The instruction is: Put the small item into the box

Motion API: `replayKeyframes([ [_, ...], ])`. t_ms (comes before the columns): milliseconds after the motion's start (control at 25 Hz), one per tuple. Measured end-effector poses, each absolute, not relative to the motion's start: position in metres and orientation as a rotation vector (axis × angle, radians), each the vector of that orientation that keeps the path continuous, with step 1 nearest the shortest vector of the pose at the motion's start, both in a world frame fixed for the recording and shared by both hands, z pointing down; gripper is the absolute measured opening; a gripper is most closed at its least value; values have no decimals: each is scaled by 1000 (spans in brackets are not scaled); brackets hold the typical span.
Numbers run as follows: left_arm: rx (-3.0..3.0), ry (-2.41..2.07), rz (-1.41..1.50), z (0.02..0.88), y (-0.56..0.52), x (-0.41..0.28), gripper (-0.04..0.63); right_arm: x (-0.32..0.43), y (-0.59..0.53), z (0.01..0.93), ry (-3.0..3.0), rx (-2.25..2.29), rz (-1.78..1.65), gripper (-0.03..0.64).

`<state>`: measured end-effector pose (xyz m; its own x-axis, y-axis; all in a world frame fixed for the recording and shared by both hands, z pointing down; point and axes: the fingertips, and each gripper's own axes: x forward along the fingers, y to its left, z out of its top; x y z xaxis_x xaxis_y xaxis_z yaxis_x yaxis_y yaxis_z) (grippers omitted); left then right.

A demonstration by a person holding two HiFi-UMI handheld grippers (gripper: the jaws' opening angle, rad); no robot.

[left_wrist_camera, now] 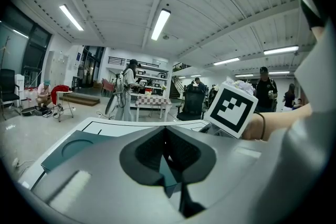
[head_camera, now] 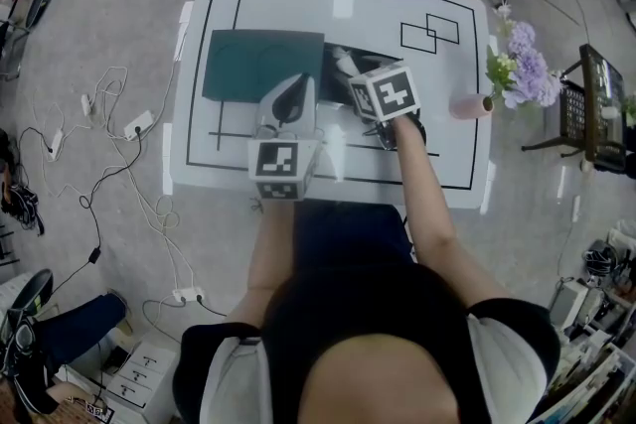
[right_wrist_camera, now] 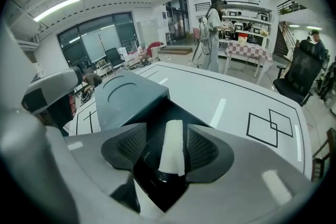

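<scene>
Where the head view looks down, a white counter with black marking lines carries the box, whose teal top lies to the left of a black open compartment. The left gripper reaches to the right edge of the teal top. The right gripper is over the black compartment, just beside the left one, with its marker cube facing up. A pink cylinder lies at the counter's right edge, beside a bunch of purple flowers.

In the left gripper view, the jaws stand almost together. A thin teal edge of the box sits between the pads, so this gripper is clamped on the box. The rest of the teal top extends to the left, and the right gripper's marker cube shows just to the right.

In the right gripper view, the jaws stand wide apart. The small item, a white cylinder, is between them and lies lengthwise along the jaws. A gap shows on each side of it, so neither pad presses on it. The item is within the outline of the black compartment. Whether it rests on the compartment floor cannot be told. The teal top lies up and to the left, with a round recess in its surface.
</scene>
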<state>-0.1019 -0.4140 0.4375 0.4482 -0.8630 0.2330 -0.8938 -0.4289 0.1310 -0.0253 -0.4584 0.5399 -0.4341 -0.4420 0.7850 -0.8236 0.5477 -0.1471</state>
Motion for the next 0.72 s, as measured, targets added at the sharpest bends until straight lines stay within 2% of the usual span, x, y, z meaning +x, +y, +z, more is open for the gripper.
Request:
replayKeyframes([
  [400, 2477, -1523, 180, 430, -412, -95, 9, -15, -456, 518, -2136, 1100, 658, 235],
  [720, 2472, -1523, 158, 428, -408, -92, 10, -3, -452, 496, -2209, 1192, 646, 201],
])
